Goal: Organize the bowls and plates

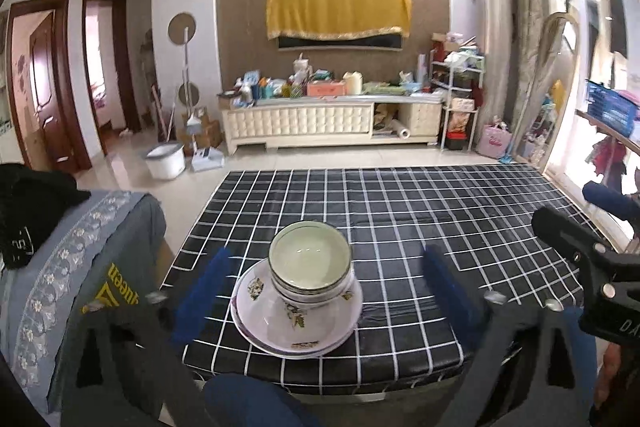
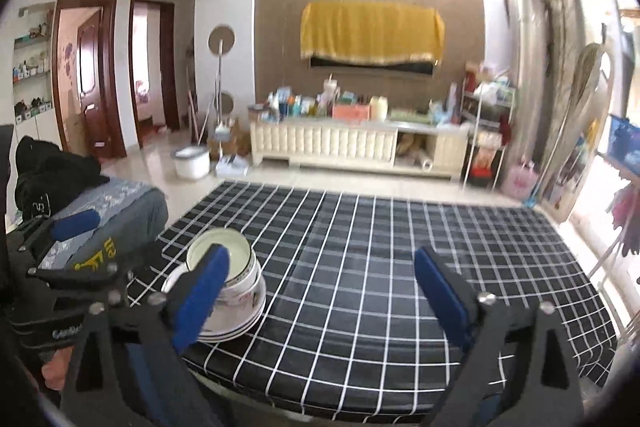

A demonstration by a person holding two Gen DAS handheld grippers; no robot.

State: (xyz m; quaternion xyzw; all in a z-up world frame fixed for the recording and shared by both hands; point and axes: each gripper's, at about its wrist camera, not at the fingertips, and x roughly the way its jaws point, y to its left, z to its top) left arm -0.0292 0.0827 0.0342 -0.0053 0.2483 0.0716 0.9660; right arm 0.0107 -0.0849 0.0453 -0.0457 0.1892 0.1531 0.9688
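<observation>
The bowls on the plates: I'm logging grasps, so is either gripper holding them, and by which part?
Nothing is held. The left gripper is open astride the bowls, apart from them; the right gripper is open over bare tablecloth.

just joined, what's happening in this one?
A person holds a two-finger gripper in each hand over a table with a black checked cloth. The bowls are nested and sit on a stack of plates near the table's front edge. The left gripper is open, its fingers either side of the stack without touching it. The right gripper is open and empty, off to the stack's right. Nothing is being held.
</observation>
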